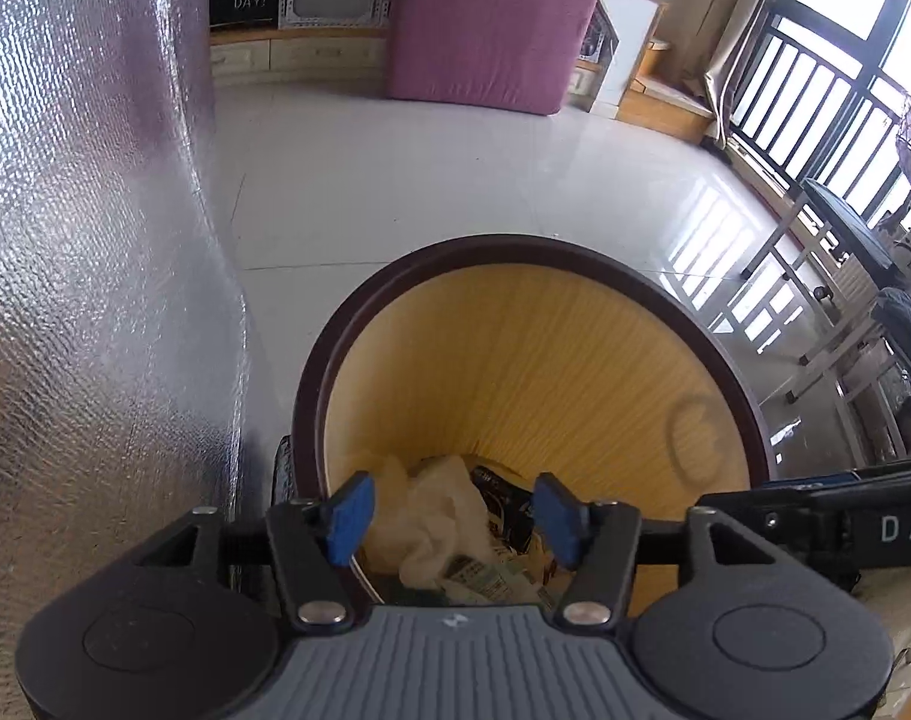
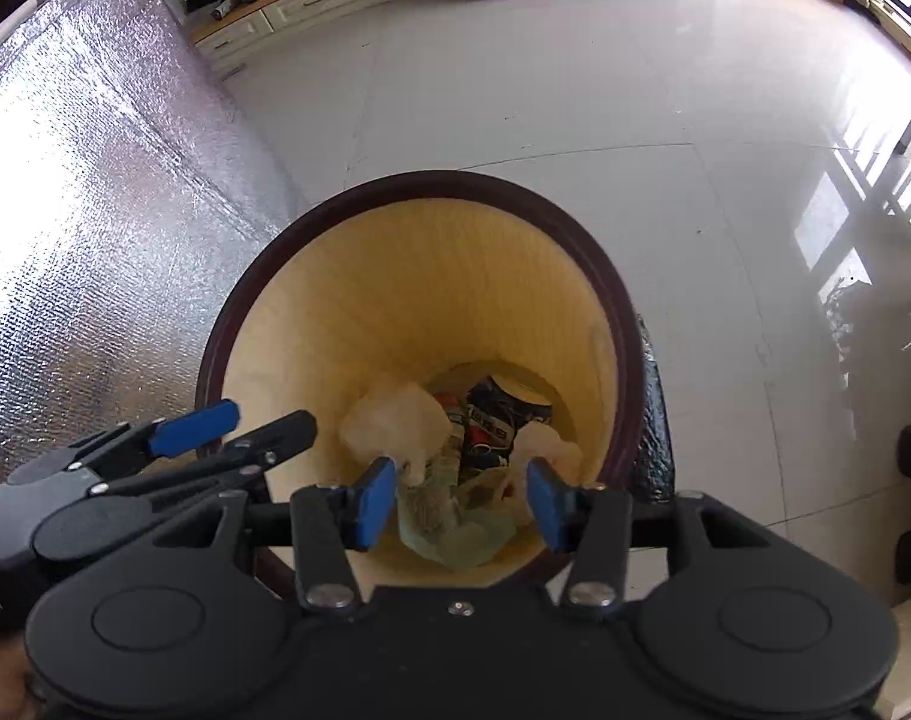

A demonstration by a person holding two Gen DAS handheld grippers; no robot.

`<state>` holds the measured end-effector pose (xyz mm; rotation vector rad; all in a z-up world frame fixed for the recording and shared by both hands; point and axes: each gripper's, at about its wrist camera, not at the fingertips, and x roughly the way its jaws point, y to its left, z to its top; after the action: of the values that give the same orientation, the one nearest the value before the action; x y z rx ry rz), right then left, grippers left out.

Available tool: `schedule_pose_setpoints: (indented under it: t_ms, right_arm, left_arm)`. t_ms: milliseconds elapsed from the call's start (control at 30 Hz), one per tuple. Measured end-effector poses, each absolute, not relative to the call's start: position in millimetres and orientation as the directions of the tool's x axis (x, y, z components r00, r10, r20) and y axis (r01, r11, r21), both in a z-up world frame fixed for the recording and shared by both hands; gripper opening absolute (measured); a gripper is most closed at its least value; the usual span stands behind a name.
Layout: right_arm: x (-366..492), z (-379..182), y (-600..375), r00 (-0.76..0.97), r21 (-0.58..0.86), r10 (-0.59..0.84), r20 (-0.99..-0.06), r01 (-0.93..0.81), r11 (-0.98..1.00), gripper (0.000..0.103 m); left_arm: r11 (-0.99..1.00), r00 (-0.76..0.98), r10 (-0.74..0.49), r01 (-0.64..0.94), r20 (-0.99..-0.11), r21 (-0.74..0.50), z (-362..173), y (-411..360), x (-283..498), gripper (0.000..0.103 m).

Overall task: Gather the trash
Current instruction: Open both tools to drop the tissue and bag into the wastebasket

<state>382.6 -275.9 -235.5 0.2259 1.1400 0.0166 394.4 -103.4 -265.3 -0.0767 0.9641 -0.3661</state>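
A round bin with a dark brown rim and yellow inner wall stands on the white floor. At its bottom lie crumpled white tissue, printed cans or wrappers and a pale green wrapper. My left gripper hangs over the bin's near edge, open, with nothing between its blue pads. My right gripper is also open above the bin mouth, its pads apart and holding nothing. In the right wrist view the left gripper shows at the bin's left rim.
A silver foil-covered surface rises close on the left of the bin. A pink cushion and a low wooden cabinet stand at the far wall. Window railings and metal furniture legs are on the right.
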Motion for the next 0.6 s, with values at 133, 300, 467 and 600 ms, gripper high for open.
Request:
schedule_pose_setpoints:
  t_ms: [133, 300, 467, 600]
  right_arm:
    - [377.5, -233.1, -278.3, 0.426, 0.187, 0.129, -0.896, 0.098, 0.977, 0.050]
    - [370.2, -227.1, -283.4, 0.436, 0.185, 0.131, -0.890, 0.084, 0.979, 0.050]
    - [359.6, -215.3, -291.6, 0.466, 0.179, 0.119, -0.877, 0.087, 0.980, 0.061]
    - [349.5, -202.6, -300.0, 0.509, 0.186, 0.112, -0.854, 0.098, 0.978, 0.075]
  left_arm:
    - [0.937, 0.499, -0.334, 0.272, -0.800, -0.221, -262.9, -103.0, 393.0, 0.069]
    - [0.935, 0.492, -0.340, 0.268, -0.801, -0.232, -255.3, -100.9, 389.4, 0.081]
    - [0.940, 0.509, -0.330, 0.257, -0.795, -0.225, -243.1, -97.1, 380.0, 0.092]
    - [0.938, 0.506, -0.335, 0.263, -0.795, -0.227, -232.8, -101.0, 370.5, 0.101]
